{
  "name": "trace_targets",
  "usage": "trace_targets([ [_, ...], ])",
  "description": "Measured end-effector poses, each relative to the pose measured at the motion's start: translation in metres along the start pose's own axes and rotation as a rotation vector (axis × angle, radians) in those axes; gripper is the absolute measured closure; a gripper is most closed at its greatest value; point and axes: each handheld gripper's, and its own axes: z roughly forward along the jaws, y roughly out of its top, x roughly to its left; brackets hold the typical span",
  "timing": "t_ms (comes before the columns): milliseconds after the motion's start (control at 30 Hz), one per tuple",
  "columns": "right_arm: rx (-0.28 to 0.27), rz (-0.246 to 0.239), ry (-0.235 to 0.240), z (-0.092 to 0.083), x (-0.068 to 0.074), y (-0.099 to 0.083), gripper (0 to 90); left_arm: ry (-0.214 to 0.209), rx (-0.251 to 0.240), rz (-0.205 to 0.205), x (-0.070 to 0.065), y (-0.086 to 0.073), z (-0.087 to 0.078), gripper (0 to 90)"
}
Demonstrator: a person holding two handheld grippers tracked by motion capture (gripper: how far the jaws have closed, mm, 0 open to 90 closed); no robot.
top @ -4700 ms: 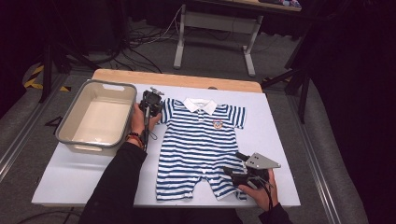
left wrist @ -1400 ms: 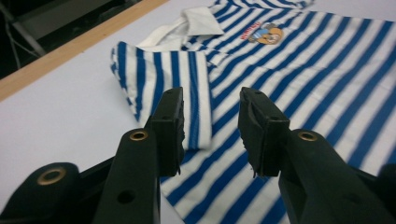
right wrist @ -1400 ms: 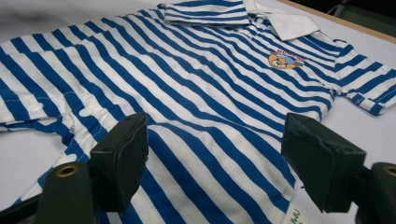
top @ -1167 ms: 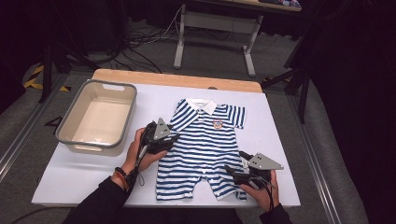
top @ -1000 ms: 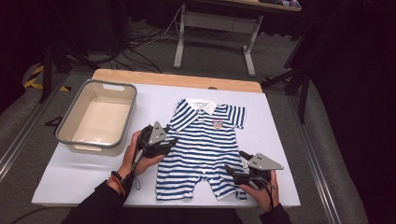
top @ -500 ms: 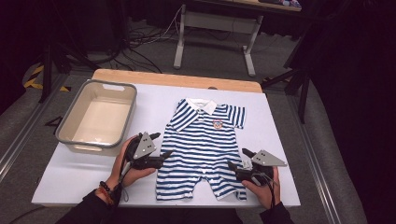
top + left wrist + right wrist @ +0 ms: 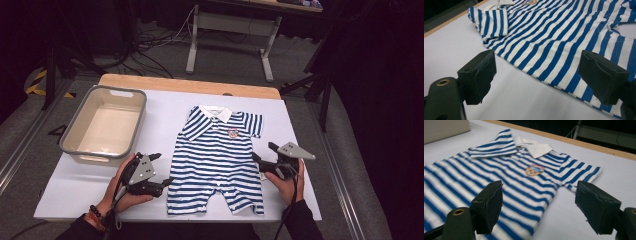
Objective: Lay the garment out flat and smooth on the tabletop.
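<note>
Romper (image 7: 216, 160): a blue-and-white striped baby garment lying flat and face up on the white table cover (image 7: 75, 195), collar toward the far edge, legs toward the person; one sleeve is folded in over the chest, the other lies spread.
Left gripper (image 7: 162, 184): just beside the romper's lower side hem; its jaws have just been opening and stand wide apart, nothing between the pads (image 7: 482, 75); the hem lies ahead of them on the cover.
Right gripper (image 7: 257, 162): at the opposite side hem, released as well, jaws wide over the striped cloth and pinching nothing.
Risk, thin cloth: the fabric lies flat against the cover; a jaw closing from above may slide off or catch one layer only; the fold then sags.
Risk, uneven pull: if one side grips before the other, the garment may skew or drag across the cover.
Risk, folded sleeve: it may fall open when the body is lifted.
Bin (image 7: 105, 125): grey-rimmed, well apart to the left; unlikely to interfere.
</note>
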Motion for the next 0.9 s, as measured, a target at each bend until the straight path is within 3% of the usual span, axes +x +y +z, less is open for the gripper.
trace_targets([
  [67, -0.01, -0.006, -0.024, 0.005, -0.005, 0.01, 22.8, 0.004, -0.003, -0.007, 0.002, 0.0, -0.002, 15.8],
  [133, -0.026, -0.041, -0.056, 0.013, -0.011, 0.019, 24.1, -0.011, -0.018, -0.032, 0.004, -0.001, -0.004, 15.3],
  [300, -0.049, -0.01, -0.096, 0.038, -0.036, 0.039, 27.7, -0.016, -0.009, -0.029, 0.003, -0.004, -0.007, 14.1],
  [433, 0.014, 0.019, -0.142, 0.064, -0.059, 0.049, 27.8, -0.015, -0.009, -0.034, 0.004, -0.005, -0.008, 13.6],
  [600, 0.074, 0.094, -0.147, 0.089, -0.082, 0.05, 30.1, -0.027, -0.009, -0.038, 0.006, -0.005, -0.006, 13.3],
  [800, 0.188, 0.126, -0.191, 0.118, -0.098, 0.042, 33.8, -0.029, -0.007, -0.033, 0.004, -0.005, -0.006, 13.3],
  [900, 0.211, 0.146, -0.199, 0.128, -0.104, 0.04, 37.2, -0.032, -0.012, -0.035, 0.003, -0.004, -0.005, 13.3],
])
